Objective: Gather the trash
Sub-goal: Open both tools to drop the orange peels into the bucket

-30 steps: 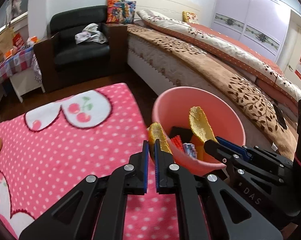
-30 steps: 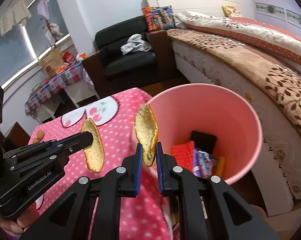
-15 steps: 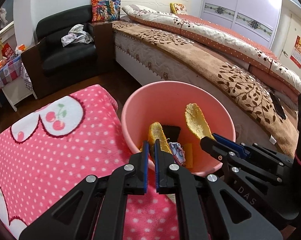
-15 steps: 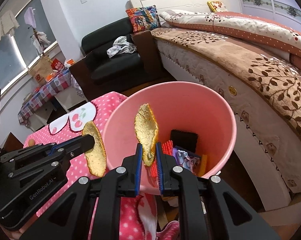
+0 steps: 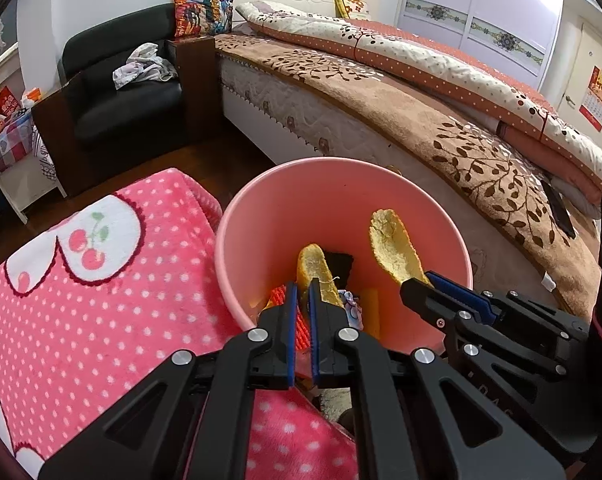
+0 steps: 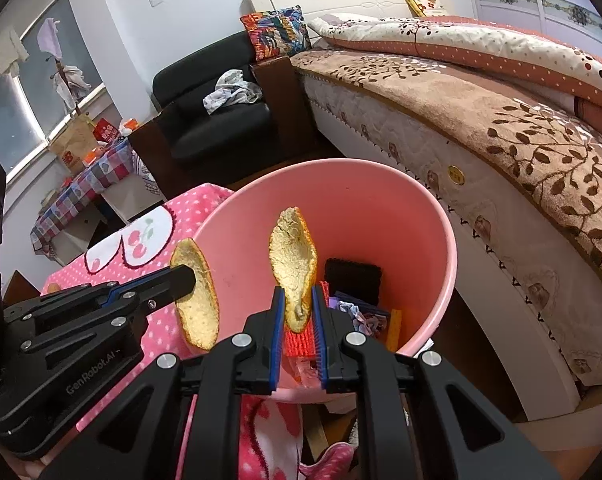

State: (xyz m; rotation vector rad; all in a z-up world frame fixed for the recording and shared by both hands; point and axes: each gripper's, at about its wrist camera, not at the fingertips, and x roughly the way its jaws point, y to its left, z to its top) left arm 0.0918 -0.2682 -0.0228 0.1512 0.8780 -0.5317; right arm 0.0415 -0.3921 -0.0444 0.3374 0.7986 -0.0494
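Left gripper (image 5: 301, 300): my jaws pinch a yellow peel strip (image 5: 315, 270), lower centre of frame, over the bin mouth.
Right gripper (image 6: 297, 308): my jaws pinch a second peel strip (image 6: 295, 264), upright, centre frame.
Pink bin (image 6: 381, 196): centre frame, between polka-dot blanket (image 5: 81, 300) and bed (image 5: 421, 120); wrappers inside.

Both cameras sit close above the pink bucket (image 5: 261, 216) and look down into it. The left one looks from the blanket (image 5: 81, 300) side. Both also see the bed (image 6: 481, 120) behind the bucket.
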